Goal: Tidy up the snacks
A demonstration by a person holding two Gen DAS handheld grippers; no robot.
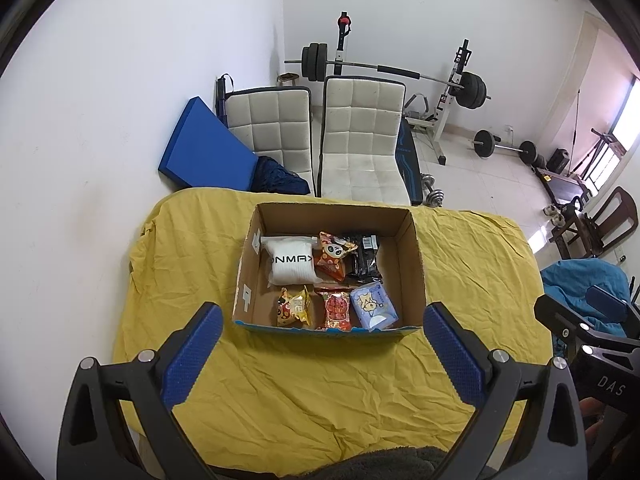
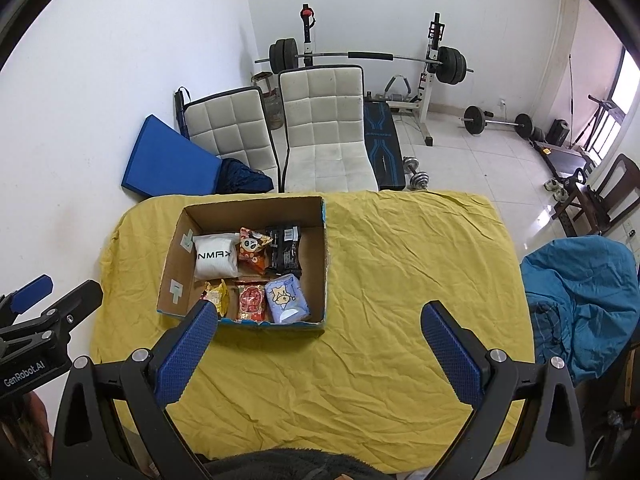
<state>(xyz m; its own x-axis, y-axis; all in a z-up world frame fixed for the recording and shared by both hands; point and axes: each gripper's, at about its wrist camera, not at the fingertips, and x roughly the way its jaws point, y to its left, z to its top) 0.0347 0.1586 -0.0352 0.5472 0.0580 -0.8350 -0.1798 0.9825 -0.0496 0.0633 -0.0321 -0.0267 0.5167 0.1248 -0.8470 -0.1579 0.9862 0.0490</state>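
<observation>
An open cardboard box (image 1: 414, 264) (image 2: 176, 276) stands on the yellow cloth. Inside lie several packets: a white pouch (image 1: 292, 262) (image 2: 214, 260), a red panda bag (image 1: 332, 258) (image 2: 252, 250), a black packet (image 1: 364, 256) (image 2: 286, 250), a yellow bag (image 1: 294, 306), a red packet (image 1: 336, 308) (image 2: 252, 302) and a pale blue pack (image 1: 374, 304) (image 2: 286, 298). My left gripper (image 1: 322, 320) hangs open above the cloth in front of the box, holding nothing. My right gripper (image 2: 320, 318) is open too, near the box's front right corner.
The yellow cloth (image 1: 304, 392) (image 2: 412, 264) covers the table. Behind it stand two white chairs (image 1: 360, 140), a blue mat (image 1: 204, 144) and a barbell rack (image 1: 456, 88). A blue garment (image 2: 580, 296) lies on a seat at the right.
</observation>
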